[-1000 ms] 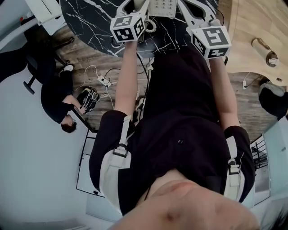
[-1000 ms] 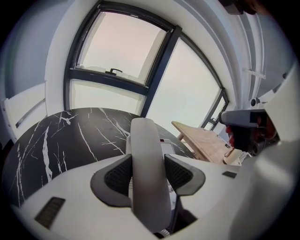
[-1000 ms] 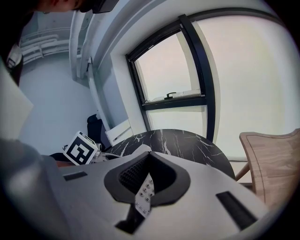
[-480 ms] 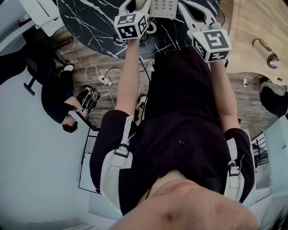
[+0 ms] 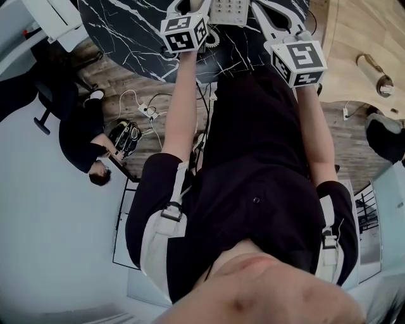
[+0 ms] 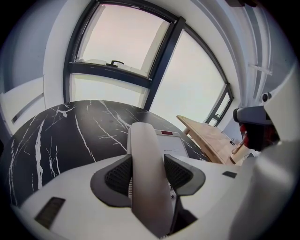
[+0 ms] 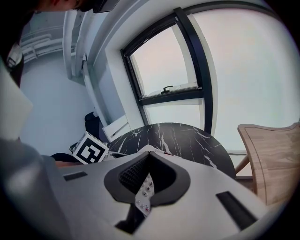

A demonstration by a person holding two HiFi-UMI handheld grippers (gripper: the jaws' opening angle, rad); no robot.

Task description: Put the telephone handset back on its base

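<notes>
The white telephone handset point(image 6: 146, 173) stands upright between the dark pads point(image 6: 118, 176) of my left gripper point(image 6: 148, 174), which is shut on it. Just beyond it on the black marble table point(image 6: 70, 136) lies the white telephone base point(image 6: 172, 144) with its small display. In the head view the base point(image 5: 229, 9) shows at the top edge between both marker cubes, with the coiled cord point(image 5: 212, 38) beside the left cube point(image 5: 183, 33). My right gripper point(image 7: 149, 157) hovers over the base's keypad point(image 7: 145, 193), its tips together and nothing held.
A wooden chair point(image 7: 274, 157) stands at the table's right. On the wood floor below lie a power strip and cables point(image 5: 149, 114). Another person point(image 5: 88, 142) sits at the left. Large windows point(image 6: 126, 42) rise behind the table.
My left gripper with the handset has shifted slightly forward towards the base. The right gripper has barely moved.
</notes>
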